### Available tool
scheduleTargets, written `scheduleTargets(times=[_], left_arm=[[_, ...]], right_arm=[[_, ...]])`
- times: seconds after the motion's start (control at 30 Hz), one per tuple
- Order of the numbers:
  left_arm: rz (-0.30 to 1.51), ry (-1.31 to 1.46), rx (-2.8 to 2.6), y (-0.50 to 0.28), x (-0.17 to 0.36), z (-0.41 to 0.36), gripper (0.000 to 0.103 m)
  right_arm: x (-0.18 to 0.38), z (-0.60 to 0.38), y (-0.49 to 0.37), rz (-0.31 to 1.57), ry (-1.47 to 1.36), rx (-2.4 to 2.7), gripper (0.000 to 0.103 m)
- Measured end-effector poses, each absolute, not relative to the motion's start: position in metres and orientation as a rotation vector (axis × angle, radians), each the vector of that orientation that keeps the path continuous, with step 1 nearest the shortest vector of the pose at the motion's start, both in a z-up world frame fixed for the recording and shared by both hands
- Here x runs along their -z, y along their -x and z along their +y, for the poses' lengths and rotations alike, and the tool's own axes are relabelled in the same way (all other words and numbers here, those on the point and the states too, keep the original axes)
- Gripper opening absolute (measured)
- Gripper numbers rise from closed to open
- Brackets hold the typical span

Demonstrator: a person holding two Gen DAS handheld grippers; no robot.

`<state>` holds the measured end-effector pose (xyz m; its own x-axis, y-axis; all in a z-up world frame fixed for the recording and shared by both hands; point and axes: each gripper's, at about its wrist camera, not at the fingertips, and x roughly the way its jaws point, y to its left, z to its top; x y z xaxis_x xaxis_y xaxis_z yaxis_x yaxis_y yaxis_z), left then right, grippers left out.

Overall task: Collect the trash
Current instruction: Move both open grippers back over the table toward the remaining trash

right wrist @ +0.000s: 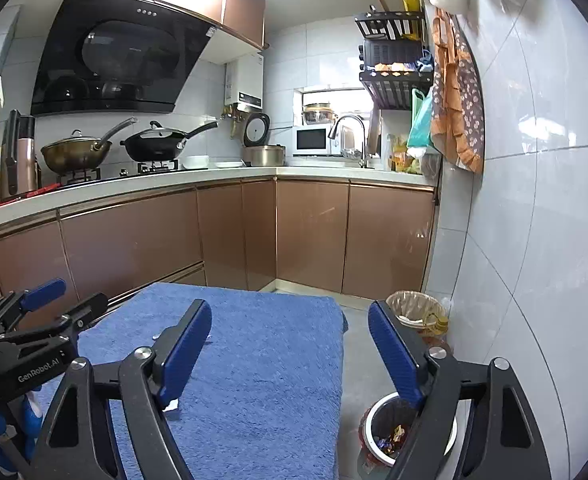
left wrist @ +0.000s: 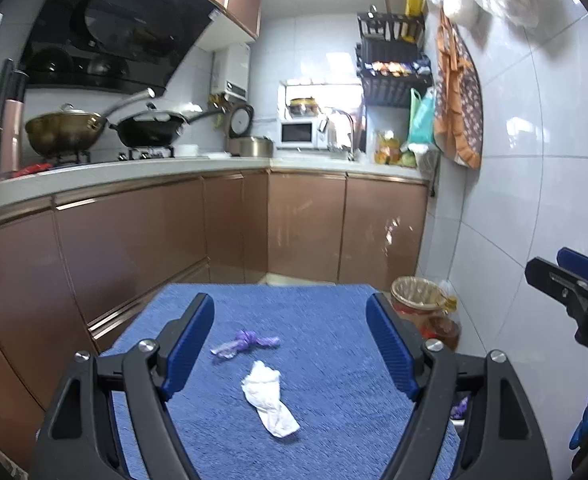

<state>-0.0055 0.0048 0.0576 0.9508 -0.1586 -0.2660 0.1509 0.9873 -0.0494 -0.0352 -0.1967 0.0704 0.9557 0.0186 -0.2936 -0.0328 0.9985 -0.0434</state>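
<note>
a small home kitchen: copper-brown cabinets (right wrist: 134,240) under a pale l-shaped counter (right wrist: 174,178), a black range hood (right wrist: 122,60) over two woks on a gas stove (right wrist: 118,172), a microwave (right wrist: 314,140), a sink faucet (right wrist: 352,128), white tiled walls (right wrist: 534,200).

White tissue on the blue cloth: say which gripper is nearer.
Left. The left gripper frames the tissue between open fingers; the right gripper is off to its right, above the bin.
</note>
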Motion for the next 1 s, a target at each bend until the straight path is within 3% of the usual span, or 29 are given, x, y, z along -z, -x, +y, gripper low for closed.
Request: scheduleTargets(times=[0.43, 1.0], left_arm=[[0.221, 0.007, 0.088, 0.027, -0.07, 0.02, 0.081], [0.209, -0.031, 0.114, 0.021, -0.06, 0.012, 0.082]], right_arm=[[-0.075, -0.195, 0.054, 0.235, 0.034, 0.035, 0.103], [-0.076, -0.206, 0.057, 0.193, -0.02, 0.081, 0.103]])
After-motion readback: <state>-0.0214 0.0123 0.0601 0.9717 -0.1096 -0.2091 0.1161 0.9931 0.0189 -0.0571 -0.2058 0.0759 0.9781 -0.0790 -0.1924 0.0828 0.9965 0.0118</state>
